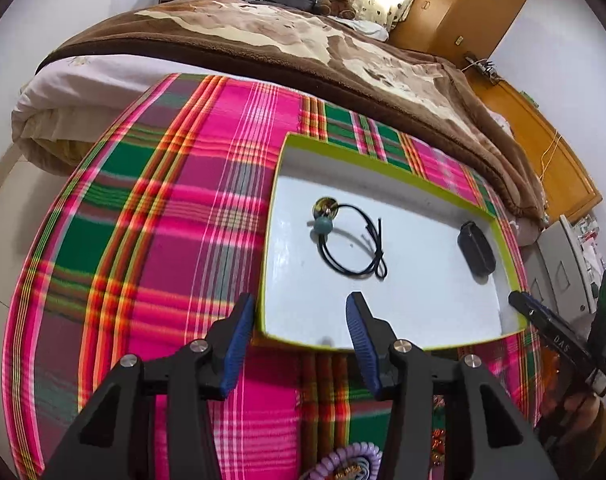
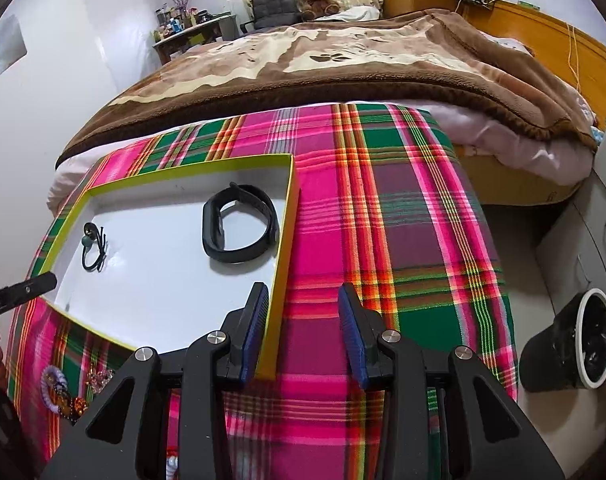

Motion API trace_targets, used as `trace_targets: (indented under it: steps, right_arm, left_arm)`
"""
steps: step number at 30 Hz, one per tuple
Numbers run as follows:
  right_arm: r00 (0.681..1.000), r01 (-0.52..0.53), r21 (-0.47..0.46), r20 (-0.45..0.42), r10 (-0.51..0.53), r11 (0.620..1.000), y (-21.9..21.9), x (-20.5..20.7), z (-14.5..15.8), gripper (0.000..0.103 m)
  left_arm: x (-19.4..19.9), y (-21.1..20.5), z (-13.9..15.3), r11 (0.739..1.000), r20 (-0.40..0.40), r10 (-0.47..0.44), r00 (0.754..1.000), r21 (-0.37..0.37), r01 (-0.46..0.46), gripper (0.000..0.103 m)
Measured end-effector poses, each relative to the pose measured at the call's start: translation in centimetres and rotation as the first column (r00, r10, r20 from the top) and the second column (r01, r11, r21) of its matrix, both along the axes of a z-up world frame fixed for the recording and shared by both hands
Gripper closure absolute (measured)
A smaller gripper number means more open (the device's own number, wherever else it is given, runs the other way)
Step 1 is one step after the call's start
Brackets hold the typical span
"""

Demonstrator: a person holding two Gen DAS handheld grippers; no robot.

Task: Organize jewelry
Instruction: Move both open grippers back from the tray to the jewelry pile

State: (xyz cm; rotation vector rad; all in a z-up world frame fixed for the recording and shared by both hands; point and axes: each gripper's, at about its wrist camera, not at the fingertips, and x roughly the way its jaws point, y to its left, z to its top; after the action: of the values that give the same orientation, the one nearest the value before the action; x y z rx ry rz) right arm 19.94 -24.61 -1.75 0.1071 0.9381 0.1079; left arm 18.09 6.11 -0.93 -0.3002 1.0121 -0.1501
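Observation:
A shallow white box with a lime-green rim (image 1: 383, 162) (image 2: 287, 216) lies on the plaid cloth. Inside are a black cord bracelet with a teal bead (image 1: 351, 240) (image 2: 91, 249) and a black fitness band (image 1: 476, 249) (image 2: 239, 226). My left gripper (image 1: 299, 312) is open and empty above the box's near left corner. My right gripper (image 2: 303, 300) is open and empty above the box's near right corner; it also shows in the left wrist view (image 1: 555, 328). More jewelry lies on the cloth near me: a purple coil hair tie (image 1: 349, 462) (image 2: 55, 386) and small sparkly pieces (image 2: 99, 380).
The pink and green plaid cloth (image 1: 163, 240) covers a small table. A bed with a brown blanket (image 2: 323, 64) stands behind it. A black bin (image 2: 575, 344) sits on the floor at the right, next to a grey cabinet (image 2: 599, 220).

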Motion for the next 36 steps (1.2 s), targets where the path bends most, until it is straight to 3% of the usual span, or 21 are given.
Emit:
trace_targets:
  steps: [9,17,22,31,36]
  right_arm:
    - [1.0,-0.007,-0.012,0.025,0.007,1.0,0.0,-1.4,0.6,0.066]
    - [0.994,-0.06,0.037,0.099,0.056,0.997,0.3,-5.7,2.8,0.066]
    - [0.993,-0.092,0.099,0.084,0.084,0.991,0.2,-8.4,2.0,0.066]
    - [0.992,-0.128,0.073,0.026,0.126,0.989,0.7,-10.9,-0.5,0.066]
    - [0.989,-0.15,0.057,0.015,0.149,0.987,1.2,-11.2,-1.1,0.066]
  left_arm:
    - [-1.5,-0.2,0.6,1.0,0.017,-0.017,1.0,0.023,0.017,0.054]
    - [-4.6,0.8,1.9,0.998,0.081,0.043,0.996,0.051,-0.047,0.054]
    - [-7.5,0.5,2.4,0.997,0.117,0.019,0.993,0.074,-0.028,0.053]
    - [-11.0,0.2,1.4,1.0,0.097,0.001,0.995,0.003,-0.002,0.053]
    - [-12.5,0.4,0.8,1.0,0.084,0.013,0.996,0.009,-0.014,0.051]
